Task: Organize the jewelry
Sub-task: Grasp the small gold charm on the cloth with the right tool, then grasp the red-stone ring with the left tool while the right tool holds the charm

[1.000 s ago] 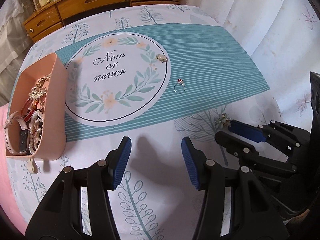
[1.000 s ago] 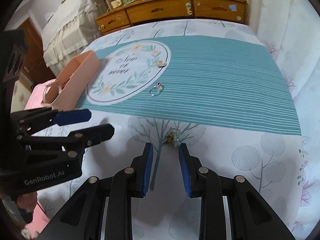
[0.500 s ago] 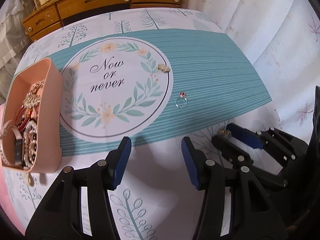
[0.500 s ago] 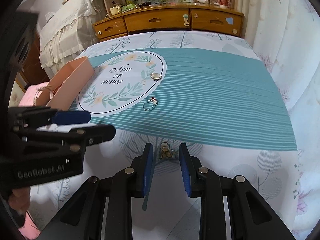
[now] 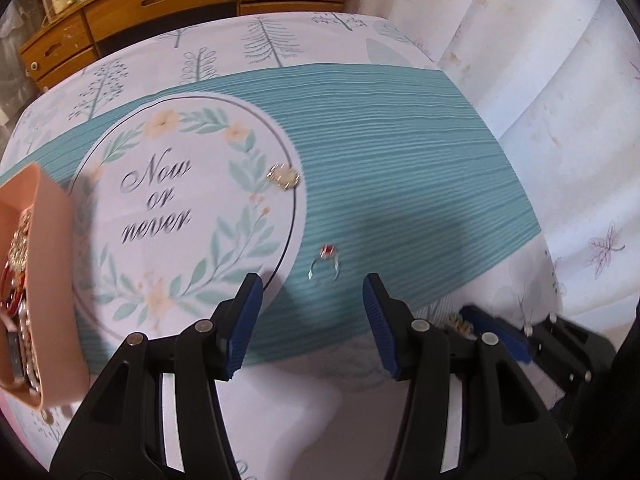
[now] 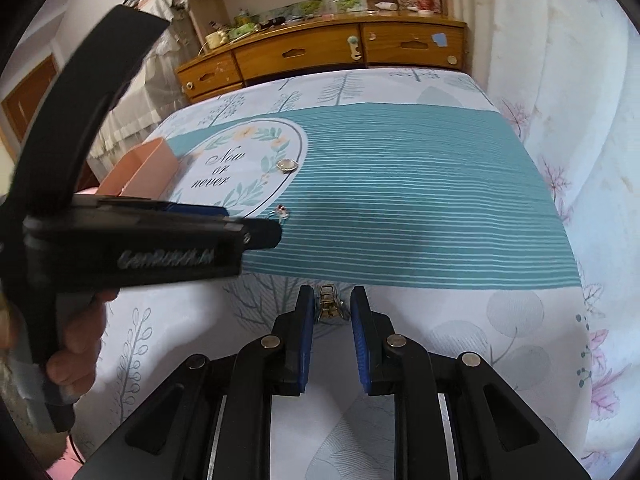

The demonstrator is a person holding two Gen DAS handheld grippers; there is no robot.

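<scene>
Ring (image 5: 324,264) w/ red stone lies on teal striped band of tablecloth (image 5: 400,160), just ahead of left gripper (image 5: 312,304), jaws apart, nothing between; gold brooch (image 5: 283,176) sits farther off on circle's edge. Gold clip (image 6: 329,305) sits between right gripper (image 6: 331,320) pads, which have just been closing; contact can't be confirmed. Pink box (image 5: 52,280) w/ jewelry at left, wooden dresser (image 6: 320,52) behind.

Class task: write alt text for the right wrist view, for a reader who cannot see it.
The right hand-held gripper has just been closing around a small gold clip on a tablecloth. The left hand-held gripper reaches toward a ring; beyond lie a brooch and a pink box.
</scene>
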